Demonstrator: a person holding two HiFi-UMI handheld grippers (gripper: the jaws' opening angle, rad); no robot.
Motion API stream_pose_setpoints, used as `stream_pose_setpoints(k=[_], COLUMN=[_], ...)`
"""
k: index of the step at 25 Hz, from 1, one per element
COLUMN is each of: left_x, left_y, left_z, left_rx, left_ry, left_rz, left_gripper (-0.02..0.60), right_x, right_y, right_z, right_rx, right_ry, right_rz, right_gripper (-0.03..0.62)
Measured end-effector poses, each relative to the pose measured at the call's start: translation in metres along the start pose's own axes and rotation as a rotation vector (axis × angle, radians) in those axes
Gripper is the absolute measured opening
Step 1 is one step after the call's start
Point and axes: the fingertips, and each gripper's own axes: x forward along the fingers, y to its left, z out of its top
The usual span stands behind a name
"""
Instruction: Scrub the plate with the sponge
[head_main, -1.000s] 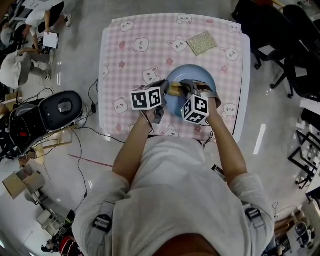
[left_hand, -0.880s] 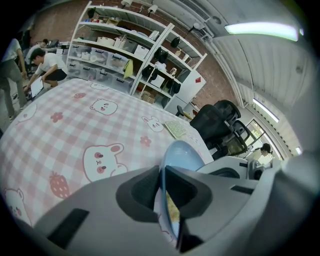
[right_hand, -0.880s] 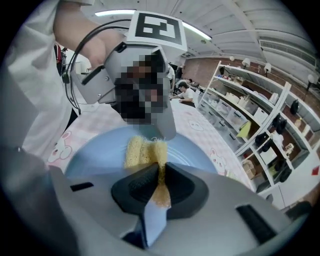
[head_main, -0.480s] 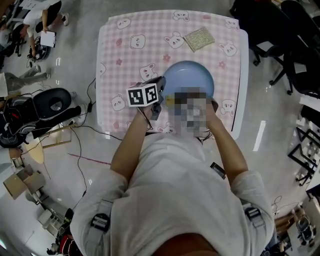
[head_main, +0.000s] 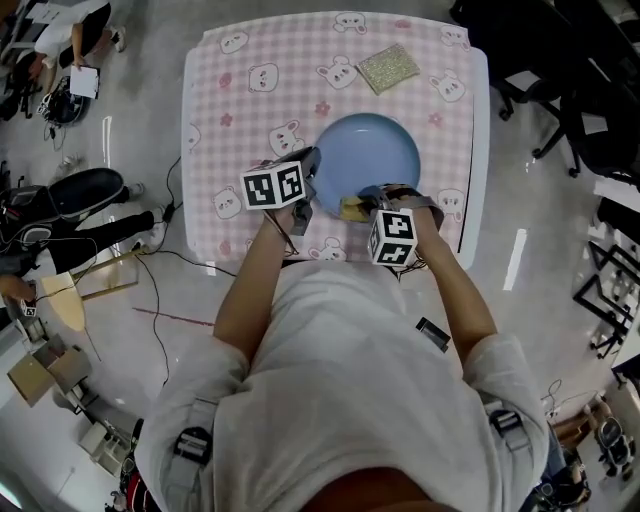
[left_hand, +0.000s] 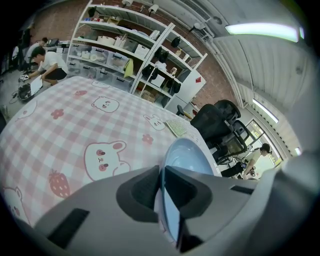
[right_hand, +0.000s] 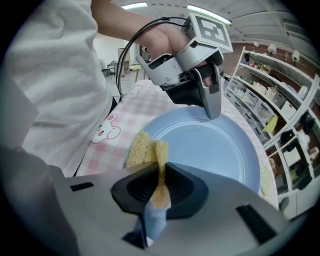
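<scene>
The right gripper (right_hand: 161, 176) pinches the yellow sponge (right_hand: 144, 148) tightly, and the sponge's free end lies on the near rim of the blue plate (head_main: 368, 148). The left gripper (left_hand: 162, 186), its jaws just closing tighter, clamps the plate's left rim on the pink checked table (head_main: 250, 120).

Person in a white short-sleeved T-shirt (head_main: 340, 380); grey left tongs (head_main: 311, 172) and right tongs (head_main: 366, 200) carry black-and-white marker cubes (head_main: 273, 187) at centre frame, black cable (right_hand: 129, 50) trailing.
</scene>
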Motion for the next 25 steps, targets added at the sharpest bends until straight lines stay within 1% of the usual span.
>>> stream_pose_setpoints(k=[4, 6, 11, 16, 21, 25], left_x=[0.0, 0.0, -0.001, -0.002, -0.004, -0.002], left_y=[-0.002, -0.001, 0.0, 0.001, 0.0, 0.001], left_z=[-0.004, -0.005, -0.007, -0.011, -0.013, -0.01], left_rx=[-0.012, -0.015, -0.024, -0.037, -0.034, -0.023], left_ry=[0.011, 0.013, 0.019, 0.03, 0.032, 0.021], left_rz=[-0.006, -0.007, -0.012, -0.02, -0.017, -0.017], left_gripper=[0.044, 0.043, 0.043, 0.043, 0.043, 0.044], right_x=[-0.005, -0.007, -0.016, -0.023, -0.026, -0.021], right_y=[-0.002, -0.01, -0.04, -0.072, -0.107, -0.134], right_z=[-0.02, -0.03, -0.06, -0.081, -0.09, -0.091], right_rx=[0.076, 0.115, 0.214, 0.295, 0.358, 0.379], right_ry=[0.033, 0.052, 0.1, 0.126, 0.136, 0.134], right_rz=[0.014, -0.003, -0.081, -0.164, -0.257, -0.305], right_gripper=[0.044, 0.046, 0.044, 0.046, 0.044, 0.044])
